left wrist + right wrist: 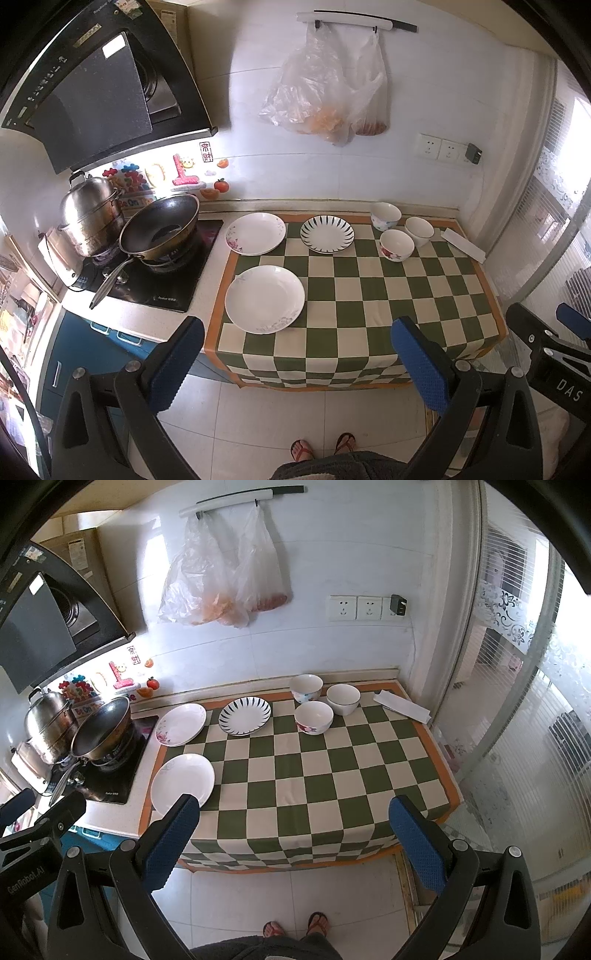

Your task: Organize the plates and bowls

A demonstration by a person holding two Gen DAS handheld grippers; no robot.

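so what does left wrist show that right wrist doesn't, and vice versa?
Only the left wrist view: the blue cabinet drawers below the stove, and the right gripper at its edge.
Only the right wrist view: the left gripper at its edge.
Both: three plates, three bowls, the checkered cloth, wok, hanging bags, both grippers open and empty.

Left gripper [297,365] jaws wide apart, right gripper [295,843] jaws likewise, both empty
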